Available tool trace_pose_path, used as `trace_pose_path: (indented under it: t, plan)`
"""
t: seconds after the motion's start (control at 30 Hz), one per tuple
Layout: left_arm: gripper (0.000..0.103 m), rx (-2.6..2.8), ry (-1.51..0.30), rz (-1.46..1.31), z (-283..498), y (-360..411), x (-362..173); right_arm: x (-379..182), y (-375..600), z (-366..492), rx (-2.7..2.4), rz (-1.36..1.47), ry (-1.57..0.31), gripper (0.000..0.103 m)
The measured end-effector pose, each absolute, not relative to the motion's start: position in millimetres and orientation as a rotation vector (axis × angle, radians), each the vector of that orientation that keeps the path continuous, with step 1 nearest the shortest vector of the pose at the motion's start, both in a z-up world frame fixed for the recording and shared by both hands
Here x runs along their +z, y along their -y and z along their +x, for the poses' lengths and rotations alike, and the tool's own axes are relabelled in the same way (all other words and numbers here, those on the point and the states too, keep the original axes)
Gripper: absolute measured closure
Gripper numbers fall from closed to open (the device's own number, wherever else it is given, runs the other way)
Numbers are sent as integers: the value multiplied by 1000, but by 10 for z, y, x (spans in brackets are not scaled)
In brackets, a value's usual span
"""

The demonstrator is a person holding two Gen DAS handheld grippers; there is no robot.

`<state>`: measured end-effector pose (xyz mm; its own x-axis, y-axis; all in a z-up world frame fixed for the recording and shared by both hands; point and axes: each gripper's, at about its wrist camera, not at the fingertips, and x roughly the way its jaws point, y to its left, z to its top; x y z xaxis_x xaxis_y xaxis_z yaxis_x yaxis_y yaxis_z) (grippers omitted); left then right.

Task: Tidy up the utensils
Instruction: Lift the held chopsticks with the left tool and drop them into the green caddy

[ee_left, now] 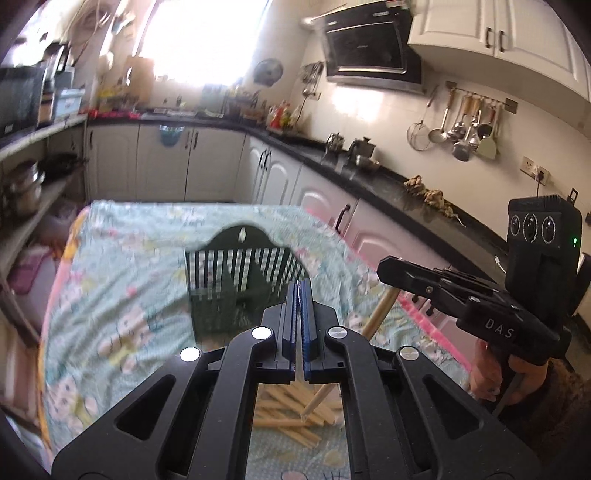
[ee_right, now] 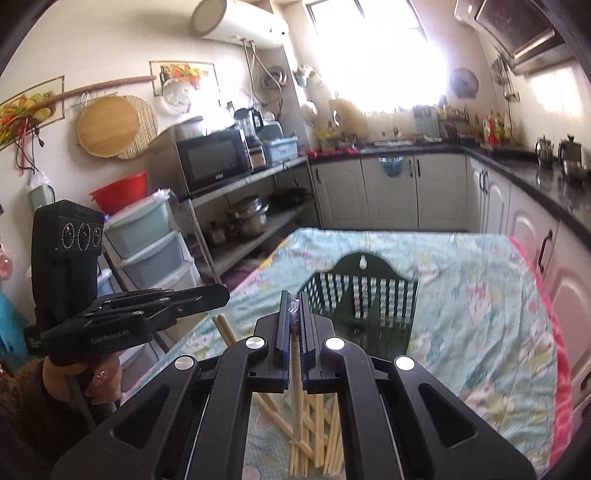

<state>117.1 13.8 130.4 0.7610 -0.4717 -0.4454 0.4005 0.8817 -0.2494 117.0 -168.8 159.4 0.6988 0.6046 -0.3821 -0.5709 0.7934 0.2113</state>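
We hold one chopstick (ee_right: 295,369) in each closed gripper (ee_right: 294,306); the green basket (ee_right: 364,295) ahead looks empty, the chopstick pile (ee_right: 314,435) beneath still unsorted on the bench (ee_right: 480,314).

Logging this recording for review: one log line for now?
left gripper shut on chopsticks | right gripper shut on chopstick | pile on table | green basket ahead

Floral cloth (ee_left: 110,295) covers the worktop. Black range hood (ee_left: 373,48) at 1 o'clock, with ladles on a wall rail (ee_left: 465,125) at 2 o'clock. From the right wrist view: microwave (ee_right: 212,160) at 10 o'clock, water heater (ee_right: 240,22) at 12, two kettles (ee_right: 557,149) at 2.
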Motion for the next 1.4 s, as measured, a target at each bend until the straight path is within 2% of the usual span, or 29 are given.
trace_pose_path:
  t: [0.87, 1.2, 1.4]
  plan:
    - [103, -367, -333, -66, 1865, -57, 2369, 2430, 1944, 1850, 561, 126, -262, 99]
    - [103, -287, -335, -80, 2292, -166, 2355, 2462, 1929, 2284, 490, 91, -243, 99]
    - [103, -283, -376, -98, 2503, -191, 2059, 2207, 1832, 2530, 461, 53, -288, 99]
